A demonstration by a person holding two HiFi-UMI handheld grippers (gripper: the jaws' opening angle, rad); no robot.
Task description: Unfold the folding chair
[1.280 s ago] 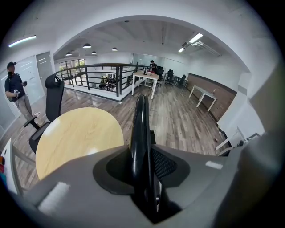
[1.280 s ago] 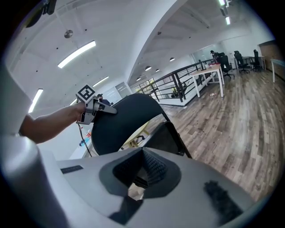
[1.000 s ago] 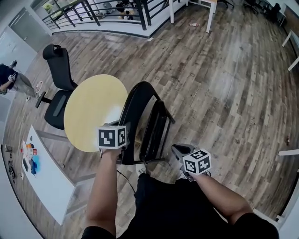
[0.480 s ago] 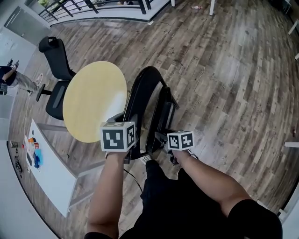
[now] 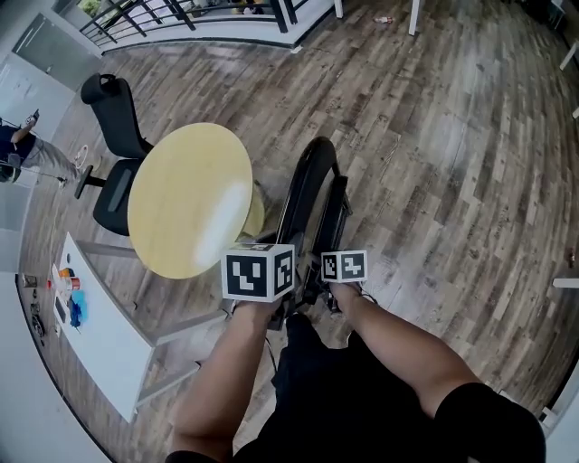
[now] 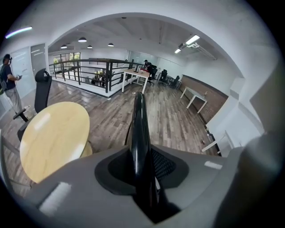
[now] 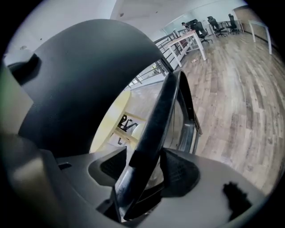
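left gripper (image 6: 141, 171) closing, right gripper (image 7: 143, 176) opening, both astride folding chair's (image 6: 139, 120) black frame

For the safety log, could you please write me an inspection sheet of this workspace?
Surface: wood-plank floor.
Job's things: folding chair, apparently folded, upright.
Clutter: small items on white desk.
Grippers: left gripper jaws, just closing, grip the chair's frame tube; right gripper jaws, just opening, stand apart around another chair bar.
Cables: perhaps one thin cord by the person's legs.
Surroundings: round table, office chair, railing, bystander far left.
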